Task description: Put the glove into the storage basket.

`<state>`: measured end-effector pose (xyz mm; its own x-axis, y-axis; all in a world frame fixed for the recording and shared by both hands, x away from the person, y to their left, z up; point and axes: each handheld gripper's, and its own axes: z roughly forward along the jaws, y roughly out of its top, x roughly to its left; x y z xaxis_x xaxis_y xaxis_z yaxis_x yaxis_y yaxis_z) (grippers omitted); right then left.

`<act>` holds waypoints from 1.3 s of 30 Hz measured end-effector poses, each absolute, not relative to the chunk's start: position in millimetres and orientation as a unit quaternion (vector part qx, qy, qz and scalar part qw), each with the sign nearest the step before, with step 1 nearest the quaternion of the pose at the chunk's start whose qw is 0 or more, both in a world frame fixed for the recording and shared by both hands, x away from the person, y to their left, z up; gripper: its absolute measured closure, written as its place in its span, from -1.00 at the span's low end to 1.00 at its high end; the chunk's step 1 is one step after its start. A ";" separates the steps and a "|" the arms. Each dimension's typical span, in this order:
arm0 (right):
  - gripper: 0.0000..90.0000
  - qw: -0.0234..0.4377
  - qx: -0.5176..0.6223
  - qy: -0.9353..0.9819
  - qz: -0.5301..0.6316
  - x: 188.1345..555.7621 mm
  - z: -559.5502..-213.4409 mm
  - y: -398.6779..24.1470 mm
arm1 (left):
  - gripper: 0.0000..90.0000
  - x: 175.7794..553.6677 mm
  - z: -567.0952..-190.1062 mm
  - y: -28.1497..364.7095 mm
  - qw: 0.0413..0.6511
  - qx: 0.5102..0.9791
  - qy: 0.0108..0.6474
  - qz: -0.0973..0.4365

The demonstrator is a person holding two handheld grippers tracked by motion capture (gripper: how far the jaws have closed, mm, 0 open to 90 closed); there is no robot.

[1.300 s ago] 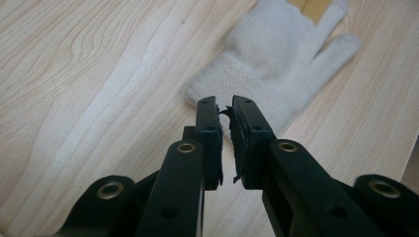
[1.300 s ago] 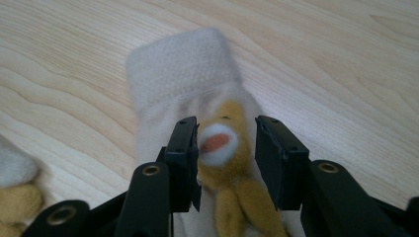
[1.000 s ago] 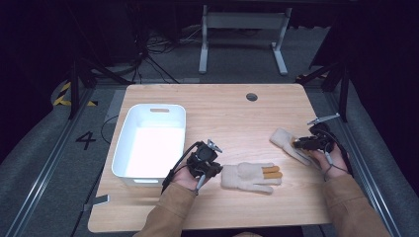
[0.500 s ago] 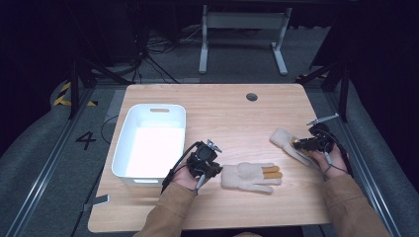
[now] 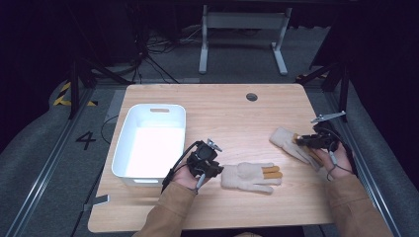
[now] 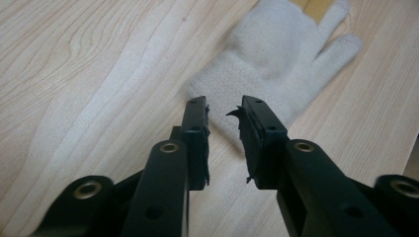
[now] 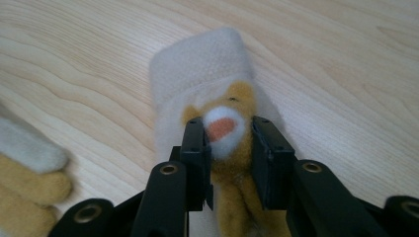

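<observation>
Two cream knit gloves with tan fingers lie on the wooden table (image 5: pixel 222 113). The near glove (image 5: pixel 249 176) lies flat at the front centre. My left gripper (image 5: pixel 210 165) is at its cuff. In the left gripper view the jaws (image 6: pixel 222 106) have just been opening and stand a little apart, with the glove's cuff (image 6: pixel 272 59) just ahead of the tips and nothing pressed. The other glove (image 5: pixel 289 143) lies at the right. My right gripper (image 5: pixel 309 140) has just been closing, and its jaws (image 7: pixel 228 126) pinch a tan finger with a white tip (image 7: pixel 222 131) above the cuff (image 7: pixel 197 64).
A white plastic bin (image 5: pixel 123 148) stands on the table's left half, close beside my left hand. A round cable hole (image 5: pixel 251 97) sits near the far edge. The table's right edge runs just past my right hand.
</observation>
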<state>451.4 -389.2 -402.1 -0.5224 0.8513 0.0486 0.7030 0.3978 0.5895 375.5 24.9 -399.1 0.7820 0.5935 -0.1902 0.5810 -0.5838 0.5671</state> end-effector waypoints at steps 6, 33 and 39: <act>0.57 0.137 0.461 0.825 0.297 444.6 -390.1 -391.5 | 0.49 376.5 -397.9 23.2 0.319 0.889 0.328 0.009; 0.57 0.108 0.384 0.847 0.352 418.5 -355.2 -373.5 | 0.08 380.7 -391.8 22.5 0.322 0.896 0.306 -0.008; 0.57 0.102 0.362 0.854 0.358 414.0 -350.3 -366.6 | 0.09 381.4 -390.7 23.5 0.324 0.895 0.306 -0.007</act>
